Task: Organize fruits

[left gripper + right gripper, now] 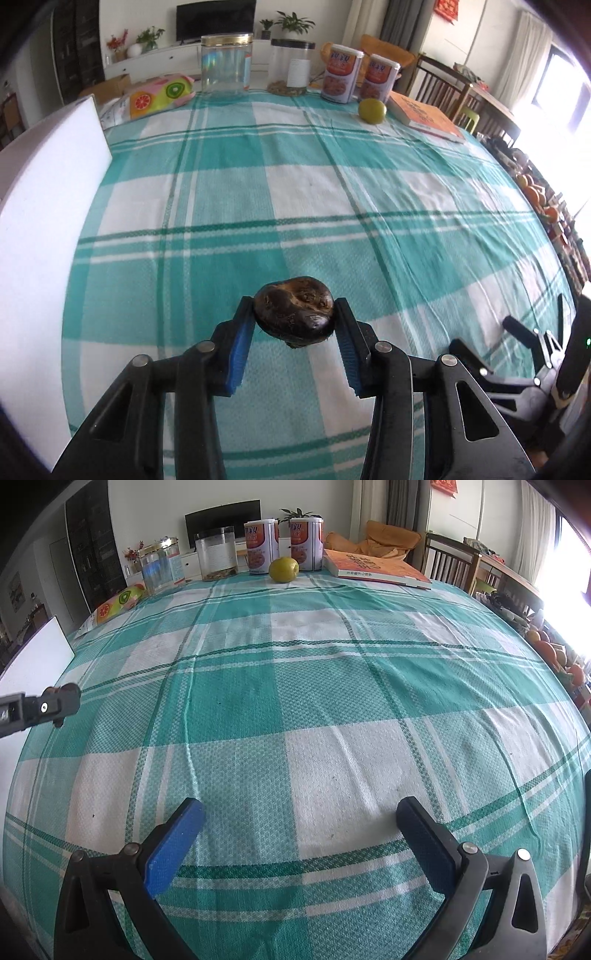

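I am pinching a dark, wrinkled fruit (294, 313) in my left gripper (295, 321), its blue pads (242, 345) pressing on the fruit's two sides while it is hanging just above the near part of the table (295, 192). The skin is looking shrivelled and glossy, so I am judging it light but soft and perhaps overripe; I am thinking a gentle squeeze across the widest middle suits it, since a hard one could bruise or split it. My right gripper (299, 834) is hovering spread wide and empty over the checked cloth. Farther out, a green fruit (283, 569) is sitting at the far side of the table, just in front of two printed cans (261, 546) and left of an orange book (373, 568). It is looking round, firm and smooth, so it may roll; I would take it across its middle. A white box (48, 206) is standing at the left edge.
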A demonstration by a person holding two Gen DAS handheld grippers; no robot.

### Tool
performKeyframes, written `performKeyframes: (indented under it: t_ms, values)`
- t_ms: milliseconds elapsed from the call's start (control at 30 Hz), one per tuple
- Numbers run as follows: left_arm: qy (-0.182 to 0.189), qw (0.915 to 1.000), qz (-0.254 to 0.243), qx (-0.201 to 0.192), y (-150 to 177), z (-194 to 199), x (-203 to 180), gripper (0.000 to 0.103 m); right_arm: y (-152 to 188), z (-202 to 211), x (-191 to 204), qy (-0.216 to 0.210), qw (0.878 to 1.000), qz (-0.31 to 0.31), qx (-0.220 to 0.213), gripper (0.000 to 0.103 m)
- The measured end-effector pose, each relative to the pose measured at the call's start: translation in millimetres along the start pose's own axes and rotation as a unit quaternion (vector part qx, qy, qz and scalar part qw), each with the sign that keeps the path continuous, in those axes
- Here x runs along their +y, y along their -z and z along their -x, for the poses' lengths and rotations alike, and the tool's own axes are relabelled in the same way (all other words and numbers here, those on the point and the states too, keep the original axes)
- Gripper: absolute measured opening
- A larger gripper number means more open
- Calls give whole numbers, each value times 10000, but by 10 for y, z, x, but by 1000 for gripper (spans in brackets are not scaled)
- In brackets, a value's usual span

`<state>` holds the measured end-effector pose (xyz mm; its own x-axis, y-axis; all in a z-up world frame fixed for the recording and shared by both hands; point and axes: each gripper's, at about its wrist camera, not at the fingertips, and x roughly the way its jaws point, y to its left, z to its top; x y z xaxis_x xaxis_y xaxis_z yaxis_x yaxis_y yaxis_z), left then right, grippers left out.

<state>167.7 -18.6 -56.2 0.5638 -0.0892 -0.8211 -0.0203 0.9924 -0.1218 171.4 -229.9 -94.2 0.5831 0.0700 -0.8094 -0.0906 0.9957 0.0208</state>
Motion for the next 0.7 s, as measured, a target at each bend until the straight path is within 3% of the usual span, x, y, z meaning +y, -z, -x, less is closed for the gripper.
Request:
performKeyframes:
  t_ms: [133, 167, 233, 333, 433, 700]
  values:
    - [-157, 9998, -75, -90, 190, -93, 63, 48, 1, 0, -1, 0, 10000, 0, 0, 103]
    - [-225, 9996, -104, -121, 198, -142, 79, 54, 2, 0, -1, -1, 10000, -1, 0, 103]
    - [-416, 9983, -242, -334, 213, -188, 80, 76, 1, 1, -1, -2, 10000, -1, -1, 103]
    - [-711, 9957, -424, -409, 231, -250, 54, 87, 1, 0, -1, -3, 10000, -1, 0, 103]
    - [-685, 9965, -313, -365, 213, -269, 112, 93, 1, 0, -2, -3, 10000, 0, 1, 103]
    - [-730, 9962, -314, -355, 233, -272, 118, 95, 5, 4, -2, -3, 10000, 0, 0, 103]
